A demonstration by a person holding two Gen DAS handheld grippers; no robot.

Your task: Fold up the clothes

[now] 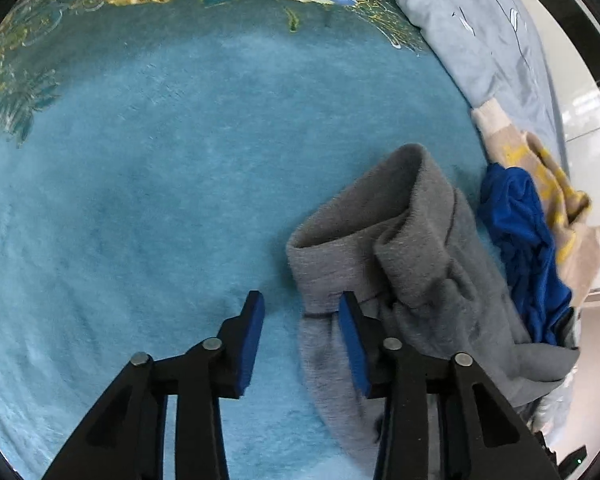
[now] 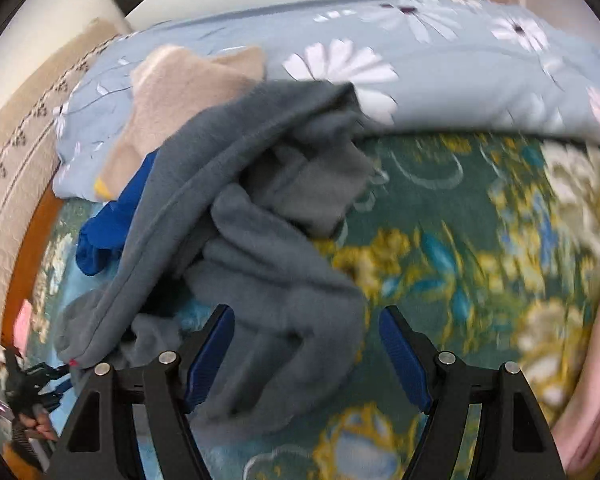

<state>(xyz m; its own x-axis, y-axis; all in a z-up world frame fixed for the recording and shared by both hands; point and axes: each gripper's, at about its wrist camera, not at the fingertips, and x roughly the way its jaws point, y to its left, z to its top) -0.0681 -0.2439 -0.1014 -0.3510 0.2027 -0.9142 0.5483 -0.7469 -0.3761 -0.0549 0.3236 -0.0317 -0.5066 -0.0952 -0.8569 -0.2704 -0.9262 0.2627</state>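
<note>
1. Your bed is covered by a teal floral blanket, with a pale blue daisy-print quilt bunched along its far side. Both give you soft, grippy ground, so expect the cloth to drag, not slide.
2. The grey fleece garment lies crumpled on the blanket, one cuffed tube end standing open. Behind it sit a blue garment and a beige-and-yellow knit, touching it, so lift the grey piece clear before spreading it.
3. Your left gripper has its fingers partly spread, the grey garment's edge between them. No pad looks pressed on the cloth yet, so bite a single hem layer, not a bundle.
4. Your right gripper has its fingers spread wide over a grey fold, pinching nothing. That view is blurred; judge your target once it settles, likely the opposite corner.
5. No brand, label or writing can be read on any cloth here.
</note>
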